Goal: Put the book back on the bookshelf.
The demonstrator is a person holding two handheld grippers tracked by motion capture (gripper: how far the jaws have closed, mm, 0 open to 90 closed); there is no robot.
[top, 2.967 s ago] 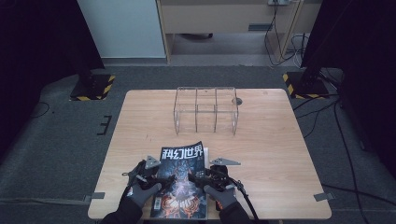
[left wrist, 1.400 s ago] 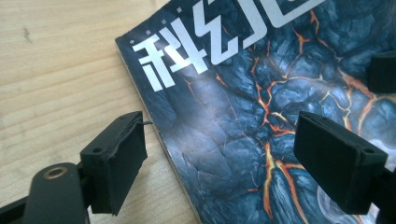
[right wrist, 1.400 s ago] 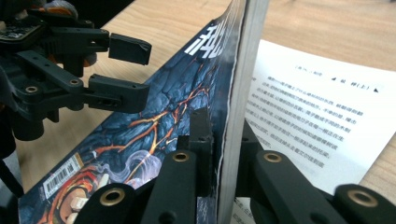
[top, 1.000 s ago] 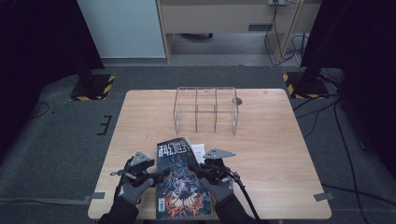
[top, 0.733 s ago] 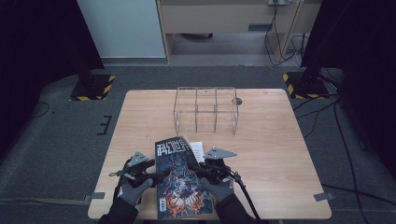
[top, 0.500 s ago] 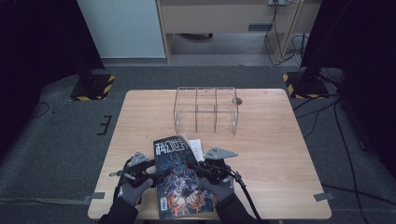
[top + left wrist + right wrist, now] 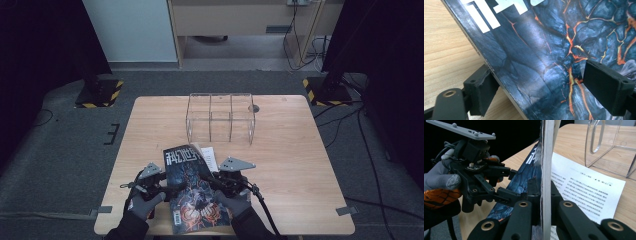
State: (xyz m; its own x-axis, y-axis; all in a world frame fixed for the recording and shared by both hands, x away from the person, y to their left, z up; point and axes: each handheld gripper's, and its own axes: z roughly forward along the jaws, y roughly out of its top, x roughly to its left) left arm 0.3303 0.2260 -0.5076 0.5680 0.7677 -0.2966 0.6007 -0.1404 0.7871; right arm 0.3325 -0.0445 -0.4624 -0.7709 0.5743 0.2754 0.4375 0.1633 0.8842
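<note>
High view: magazine (image 7: 192, 187) tilted further up since earlier frame.

One magazine (image 7: 193, 190), one clear organizer (image 7: 220, 118), perhaps one loose sheet (image 7: 586, 192).

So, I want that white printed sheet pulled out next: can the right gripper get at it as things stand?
Probably not: the right gripper is shut on the dark magazine, which covers much of the white printed sheet.
</note>
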